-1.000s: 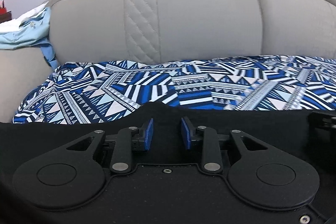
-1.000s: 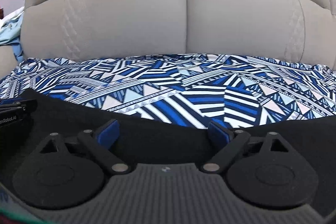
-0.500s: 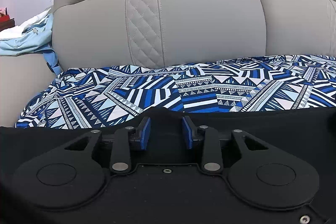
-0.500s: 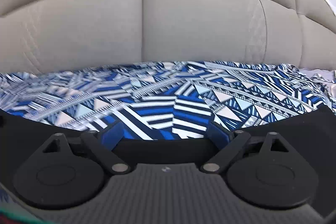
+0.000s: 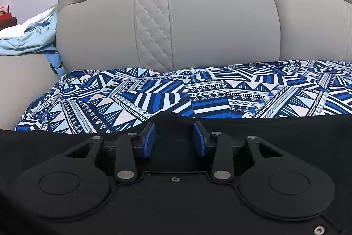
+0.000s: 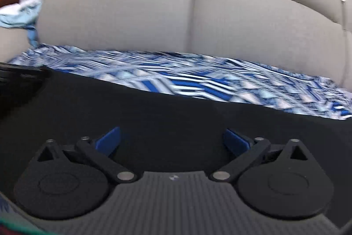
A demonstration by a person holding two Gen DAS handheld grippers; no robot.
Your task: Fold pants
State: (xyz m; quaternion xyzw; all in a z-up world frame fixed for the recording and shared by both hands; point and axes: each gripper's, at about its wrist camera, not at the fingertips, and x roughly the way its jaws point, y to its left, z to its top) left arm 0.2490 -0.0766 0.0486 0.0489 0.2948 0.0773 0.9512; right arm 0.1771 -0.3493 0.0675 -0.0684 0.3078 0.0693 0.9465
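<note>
Since earlier, both the left gripper (image 5: 173,139) and right gripper (image 6: 172,140) are opening, empty, over black pants (image 5: 275,131).

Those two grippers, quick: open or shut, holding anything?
Left gripper: jaws opening, nothing pinched, black pants underneath.
Right gripper: jaws opening wide, holding nothing.

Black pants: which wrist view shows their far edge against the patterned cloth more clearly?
The left wrist view: the black pants end in a sharp edge against the crisp patterned cloth. The right wrist view shows more of the pants, but it is motion-blurred.
</note>
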